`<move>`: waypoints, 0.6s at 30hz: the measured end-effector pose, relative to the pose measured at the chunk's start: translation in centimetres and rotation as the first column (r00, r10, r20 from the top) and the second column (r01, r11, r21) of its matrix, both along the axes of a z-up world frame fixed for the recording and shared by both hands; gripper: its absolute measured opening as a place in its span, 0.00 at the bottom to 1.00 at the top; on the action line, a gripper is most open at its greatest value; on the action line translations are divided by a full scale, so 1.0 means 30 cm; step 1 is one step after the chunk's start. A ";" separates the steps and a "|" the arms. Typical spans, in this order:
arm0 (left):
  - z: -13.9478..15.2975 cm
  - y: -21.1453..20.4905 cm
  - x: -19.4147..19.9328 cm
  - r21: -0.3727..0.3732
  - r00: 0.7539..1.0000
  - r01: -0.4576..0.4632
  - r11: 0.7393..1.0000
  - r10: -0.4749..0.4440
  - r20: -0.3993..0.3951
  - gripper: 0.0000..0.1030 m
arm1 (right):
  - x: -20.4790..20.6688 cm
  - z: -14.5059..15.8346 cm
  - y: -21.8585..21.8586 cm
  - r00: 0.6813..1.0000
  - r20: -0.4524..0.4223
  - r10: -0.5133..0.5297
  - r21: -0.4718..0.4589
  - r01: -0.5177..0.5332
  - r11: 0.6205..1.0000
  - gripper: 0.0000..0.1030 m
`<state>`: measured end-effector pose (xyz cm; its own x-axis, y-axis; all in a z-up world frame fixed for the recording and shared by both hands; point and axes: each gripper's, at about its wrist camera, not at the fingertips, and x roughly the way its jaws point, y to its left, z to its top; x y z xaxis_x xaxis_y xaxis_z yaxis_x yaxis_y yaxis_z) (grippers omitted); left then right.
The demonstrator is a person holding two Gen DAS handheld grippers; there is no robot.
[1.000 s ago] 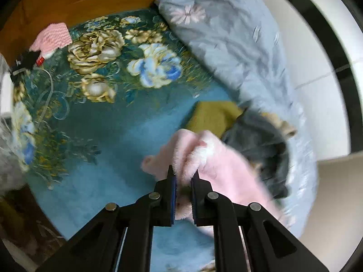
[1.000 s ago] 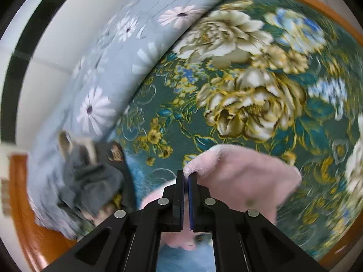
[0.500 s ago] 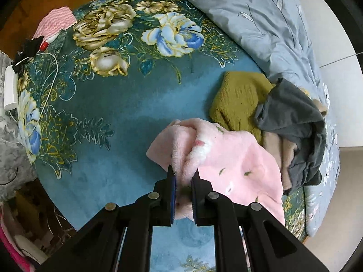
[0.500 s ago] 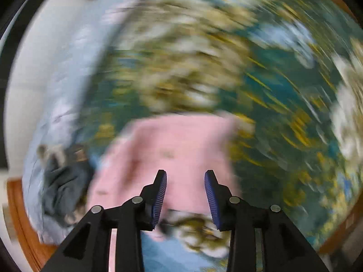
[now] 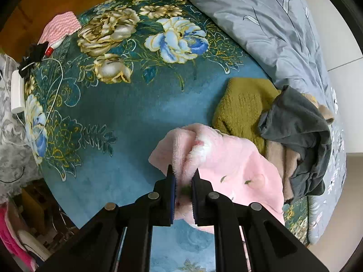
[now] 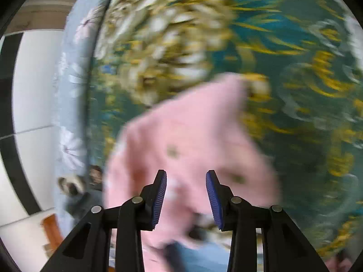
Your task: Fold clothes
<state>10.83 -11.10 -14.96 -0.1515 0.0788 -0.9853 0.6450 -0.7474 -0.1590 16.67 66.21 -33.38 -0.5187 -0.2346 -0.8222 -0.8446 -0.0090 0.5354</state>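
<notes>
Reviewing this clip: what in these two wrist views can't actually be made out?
- Right wrist view: motion blur smears the pink garment and floral blanket; the right gripper stands open, but contact with the fabric is unclear.
- Left wrist view: the left gripper hides the pinched fold and the garment's near edge.
- Left wrist view: the grey garment covers most of the beige one.

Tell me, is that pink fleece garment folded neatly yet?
No. The pink fleece garment lies rumpled on the floral blanket, one bunched edge pinched in the left tool.
</notes>
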 end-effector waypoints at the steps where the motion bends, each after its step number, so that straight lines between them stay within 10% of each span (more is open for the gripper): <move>1: -0.001 0.003 -0.001 0.001 1.000 -0.001 1.000 0.001 0.001 0.11 | -0.050 0.000 0.008 1.000 -0.021 -0.005 -0.017 0.005 1.000 0.38; 10: 0.006 0.001 -0.004 0.007 1.000 0.010 1.000 -0.010 0.006 0.11 | -0.361 -0.016 -0.005 0.992 0.087 0.086 -0.057 -0.082 0.995 0.38; 12: 0.006 -0.004 -0.002 0.011 1.000 0.009 1.000 -0.009 0.006 0.11 | -0.369 -0.016 -0.017 0.987 0.116 0.111 -0.058 -0.105 0.993 0.10; 18: 0.022 -0.004 -0.034 0.065 0.999 0.016 0.998 -0.014 -0.030 0.11 | -0.305 0.201 0.066 0.992 0.057 0.115 0.058 -0.118 0.991 0.05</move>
